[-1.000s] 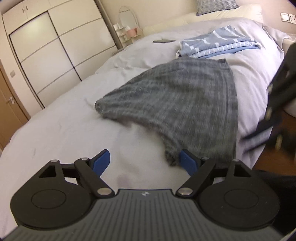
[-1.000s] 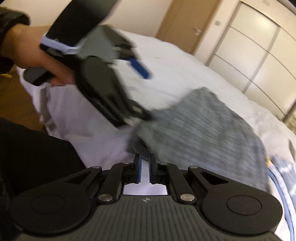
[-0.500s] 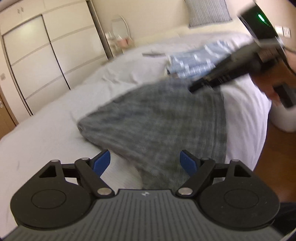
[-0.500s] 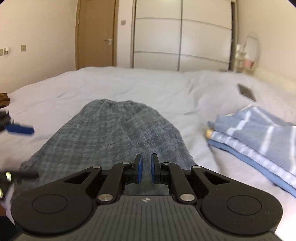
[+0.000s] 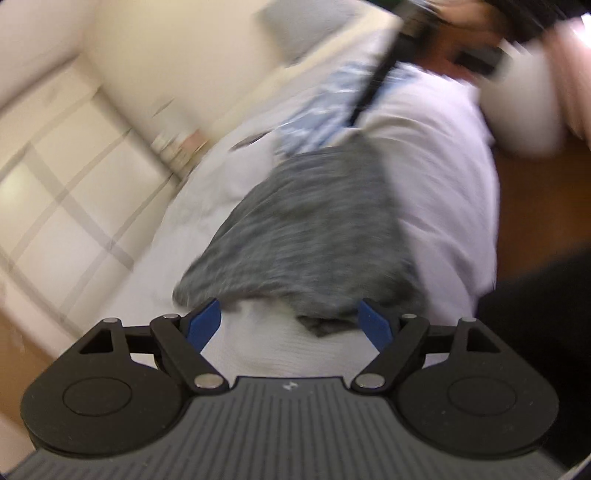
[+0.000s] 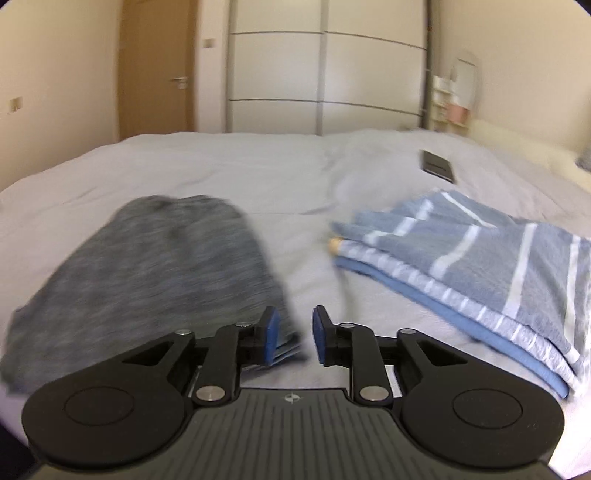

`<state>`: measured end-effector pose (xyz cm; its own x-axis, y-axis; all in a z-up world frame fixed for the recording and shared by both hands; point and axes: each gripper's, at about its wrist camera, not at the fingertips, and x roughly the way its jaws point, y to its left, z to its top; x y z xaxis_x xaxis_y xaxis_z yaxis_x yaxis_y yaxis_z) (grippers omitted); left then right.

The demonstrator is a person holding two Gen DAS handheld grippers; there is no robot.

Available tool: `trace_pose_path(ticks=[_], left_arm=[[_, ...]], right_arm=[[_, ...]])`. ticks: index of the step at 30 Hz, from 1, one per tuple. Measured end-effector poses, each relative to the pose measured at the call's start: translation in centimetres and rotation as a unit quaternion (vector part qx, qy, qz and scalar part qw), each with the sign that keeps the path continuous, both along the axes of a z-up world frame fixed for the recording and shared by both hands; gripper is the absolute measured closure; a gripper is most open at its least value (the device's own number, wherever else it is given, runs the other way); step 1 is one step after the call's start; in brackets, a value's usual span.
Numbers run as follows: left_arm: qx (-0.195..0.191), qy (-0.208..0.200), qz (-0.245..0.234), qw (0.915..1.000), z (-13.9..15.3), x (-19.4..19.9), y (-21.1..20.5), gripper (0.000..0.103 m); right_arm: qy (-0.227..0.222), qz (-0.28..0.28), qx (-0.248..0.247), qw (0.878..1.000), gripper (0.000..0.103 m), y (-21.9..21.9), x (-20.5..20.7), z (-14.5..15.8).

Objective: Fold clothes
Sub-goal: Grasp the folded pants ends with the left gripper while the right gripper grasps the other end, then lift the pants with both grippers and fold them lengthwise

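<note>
Wide apart stand the blue pads of the left claw (image 5: pixel 290 325) in the left wrist view, with nothing between them; it hangs low over the near edge of the bed (image 5: pixel 436 155), whose white cover shows beneath it. Just beyond the pads lies the grey garment (image 5: pixel 310 236), spread flat on the cover, its near hem close to the pads but not gripped. Further up the bed sits a folded blue striped garment (image 5: pixel 314 114), blurred, and above it at the top right a person's hand (image 5: pixel 476 26) with a dark tool, too smeared to read in detail. A white wardrobe (image 5: pixel 55 184) with sliding doors fills the left side, and wooden floor (image 5: pixel 535 206) shows at the right. From the right wrist view, the right claw (image 6: pixel 294 338) has its jaws opening, the pads a modest gap apart and pressing on nothing; only bed cover shows in the gap. The grey garment (image 6: pixel 155 273) lies to the left, its right-hand corner just beside the left pad. To the right, apart from it, rests the folded blue striped garment (image 6: pixel 480 273), and behind that a dark flat phone (image 6: pixel 437 165) lies on the bed (image 6: pixel 236 170). At the far side stand the wardrobe (image 6: pixel 325 74) and a wooden door (image 6: pixel 155 66).
</note>
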<state>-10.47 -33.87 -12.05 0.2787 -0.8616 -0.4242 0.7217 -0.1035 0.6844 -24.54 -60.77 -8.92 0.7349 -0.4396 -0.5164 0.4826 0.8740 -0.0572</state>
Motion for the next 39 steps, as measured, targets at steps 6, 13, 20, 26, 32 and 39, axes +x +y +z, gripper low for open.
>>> trace_pose_path(ticks=[6, 13, 20, 26, 32, 39], left_arm=[[0.036, -0.148, -0.084, 0.9847, -4.1, -2.8, -0.6, 0.025], [0.047, -0.148, -0.107, 0.982, -4.5, -3.1, -2.9, 0.083], [-0.007, 0.057, -0.037, 0.9977, 2.5, 0.2, -4.2, 0.097], [-0.022, 0.056, -0.054, 0.9967, 4.7, 0.7, -4.4, 0.097], [-0.034, 0.054, -0.059, 0.9962, 6.0, 1.5, -3.6, 0.097], [-0.043, 0.067, -0.039, 0.9961, 6.5, 3.1, -3.0, 0.098]], right_arm=[[0.018, 0.048, -0.025, 0.998, 0.064, 4.8, 0.4, -0.7], [0.019, 0.054, -0.032, 0.998, 0.064, 6.1, -0.1, -0.4], [0.062, 0.144, -0.16, 0.974, 0.033, 10.3, 1.3, -1.5], [0.064, 0.2, -0.252, 0.945, 0.042, 12.7, 5.6, -3.1], [0.131, 0.196, -0.333, 0.913, 0.065, 9.8, 7.6, -5.3], [0.203, 0.159, -0.369, 0.893, 0.102, 5.3, 7.0, -6.7]])
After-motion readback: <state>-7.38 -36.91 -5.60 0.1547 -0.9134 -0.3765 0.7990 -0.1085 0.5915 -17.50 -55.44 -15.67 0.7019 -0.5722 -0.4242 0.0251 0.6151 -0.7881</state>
